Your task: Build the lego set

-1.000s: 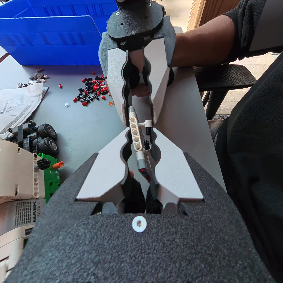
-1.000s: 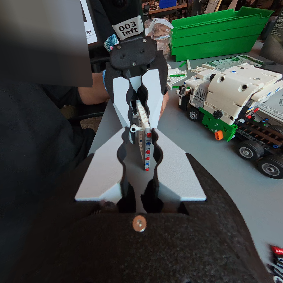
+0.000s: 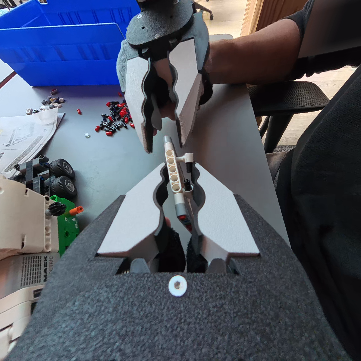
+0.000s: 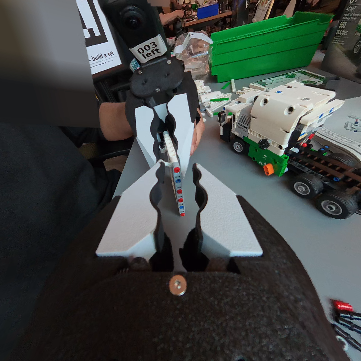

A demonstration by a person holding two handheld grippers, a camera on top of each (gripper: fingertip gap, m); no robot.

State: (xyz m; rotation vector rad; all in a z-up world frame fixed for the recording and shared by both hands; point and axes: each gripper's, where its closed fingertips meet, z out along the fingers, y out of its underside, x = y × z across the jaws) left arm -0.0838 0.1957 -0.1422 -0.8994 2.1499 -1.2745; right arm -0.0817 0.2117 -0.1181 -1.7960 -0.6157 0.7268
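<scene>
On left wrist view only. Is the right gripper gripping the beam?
Observer: No. The right gripper is open. The beam sits between its jaws with a gap on either side.
Operator: What's on the beam's far face?
Observer: A row of red and blue pins.
Operator: Any bin on that side?
Observer: Yes, a green bin behind the truck.

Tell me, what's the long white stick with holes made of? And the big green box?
The white beam looks like hard plastic: smooth, slightly glossy, with neat moulded round holes. The green bin also seems plastic: one even colour, a soft shine, ridged moulded walls.
</scene>
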